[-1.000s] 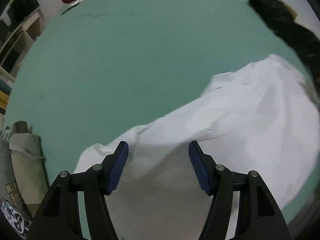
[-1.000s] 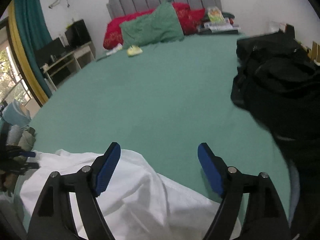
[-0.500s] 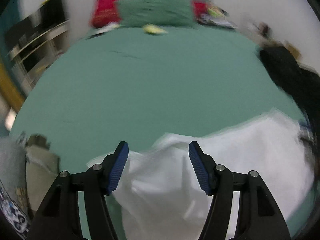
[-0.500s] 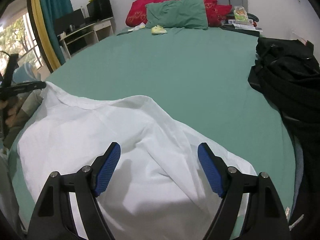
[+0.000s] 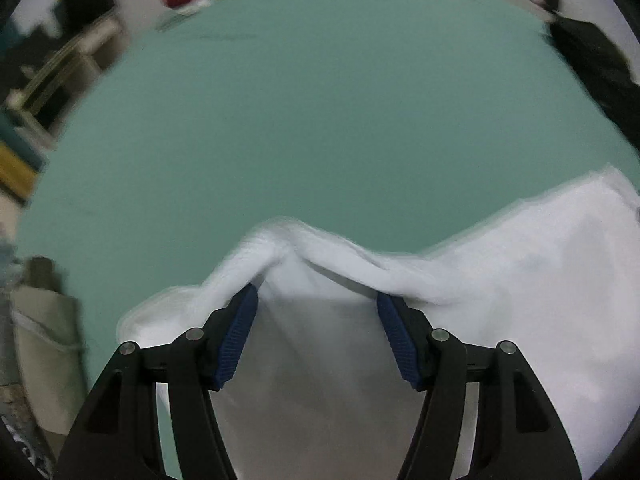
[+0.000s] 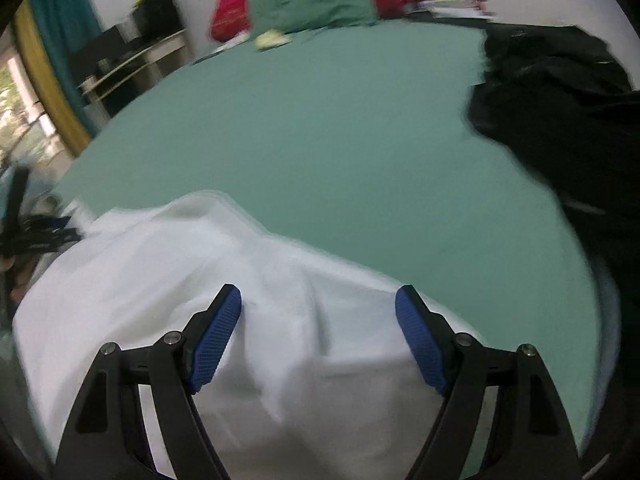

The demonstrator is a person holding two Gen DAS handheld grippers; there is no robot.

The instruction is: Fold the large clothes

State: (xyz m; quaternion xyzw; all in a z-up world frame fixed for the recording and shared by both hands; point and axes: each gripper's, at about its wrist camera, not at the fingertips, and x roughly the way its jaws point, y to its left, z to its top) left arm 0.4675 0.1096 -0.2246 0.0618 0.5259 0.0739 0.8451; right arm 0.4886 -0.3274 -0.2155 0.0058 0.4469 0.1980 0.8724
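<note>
The white garment (image 5: 520, 280) lies rumpled at the near edge of the green bed (image 5: 320, 120), filling the lower frame in both views. In the left view its long ridge runs left to right, just past the left gripper (image 5: 318, 300), whose jaws stand wide and empty. The right gripper (image 6: 318, 300), equally wide, hovers over the cloth's right end.

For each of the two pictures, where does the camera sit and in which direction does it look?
Left wrist view: sits on the left gripper, looks down along its open fingers at the white garment on the green bed; only the black fingers show.
Right wrist view: sits on the right gripper, looks over the garment toward the pillows and a black clothes pile; fingers open.
Shared: garment, bed, black pile.
</note>
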